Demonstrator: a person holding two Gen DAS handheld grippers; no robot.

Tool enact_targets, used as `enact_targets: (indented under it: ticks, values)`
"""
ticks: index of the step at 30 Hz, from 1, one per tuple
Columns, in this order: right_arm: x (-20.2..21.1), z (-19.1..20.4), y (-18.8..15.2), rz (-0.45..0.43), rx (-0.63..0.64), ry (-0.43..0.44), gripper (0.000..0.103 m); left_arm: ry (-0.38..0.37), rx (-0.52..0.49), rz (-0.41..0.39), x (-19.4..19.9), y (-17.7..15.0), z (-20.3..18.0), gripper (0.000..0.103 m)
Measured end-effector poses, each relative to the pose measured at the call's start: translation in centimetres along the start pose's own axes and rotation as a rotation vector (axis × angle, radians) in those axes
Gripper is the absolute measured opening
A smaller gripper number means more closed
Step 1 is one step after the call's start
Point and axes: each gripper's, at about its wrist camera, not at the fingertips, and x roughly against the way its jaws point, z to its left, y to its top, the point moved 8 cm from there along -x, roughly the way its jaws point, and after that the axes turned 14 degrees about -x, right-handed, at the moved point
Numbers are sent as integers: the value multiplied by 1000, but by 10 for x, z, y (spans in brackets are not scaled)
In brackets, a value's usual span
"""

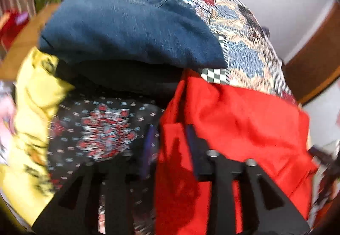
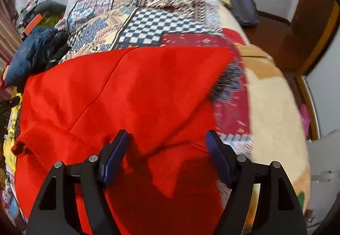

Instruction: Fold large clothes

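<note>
Two hand-held grippers: left point(image 1: 170, 135) pinching red garment point(image 1: 244, 124); right point(image 2: 167, 139) wide apart above it.

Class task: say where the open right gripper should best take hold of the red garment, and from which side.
Probably the loose folded flap of the red garment, approached straight ahead from the near edge: it lies raised between the right gripper's open jaws, while the rest lies flat.
</note>
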Motion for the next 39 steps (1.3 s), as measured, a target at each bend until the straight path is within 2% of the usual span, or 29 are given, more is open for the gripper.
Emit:
enact_targets:
  ticks: [3, 6, 14, 17, 20, 23, 25, 27, 28, 29, 30, 31, 32, 34, 39]
  values:
    - [22, -12, -5, -31, -11, -9, 71, 25, -70, -4, 21, -10, -2, 59]
    - [40, -23, -12, -43, -29, -5, 71, 10, -109, 16, 34, -26, -5, 66]
    - [49, -41, -47, -19, -54, 1, 71, -107, -78, 151, 22, -101, -18, 66]
    - [41, -48, -64, 22, -83, -1, 71, -182, -35, 206, 14, -126, -27, 66]
    - [31, -55, -78, 68, -108, -4, 71, -280, 32, 232, 9, -143, -37, 66]
    - [25, -56, -87, 89, -135, 26, 71, -280, 37, 217, 7, -151, -43, 66]
    - [24, -54, -88, 77, -138, 39, 72, -258, 13, 198, 8, -152, -47, 63]
    - [24, -49, -87, 62, -118, 44, 66, -224, -27, 175, 13, -149, -53, 46]
    - [24, -46, -87, 61, -109, 49, 53, -190, -63, 169, 16, -147, -55, 40]
    - [24, -42, -87, 61, -94, 55, 37, -171, -84, 166, 16, -144, -56, 28]
    - [25, -35, -86, 66, -71, 66, 29, -145, -113, 159, 18, -142, -58, 18]
    - [26, -32, -85, 69, -50, 76, 16, -124, -136, 151, 21, -140, -58, 14]
    - [26, -29, -86, 65, -36, 80, 13, -106, -158, 141, 24, -137, -59, 9]
    - [27, -19, -82, 48, 11, 68, 12, -100, -176, 118, 28, -128, -60, 8]
    - [14, -12, -77, 42, 33, 49, 12, -162, -139, 76, 21, -99, -61, 6]
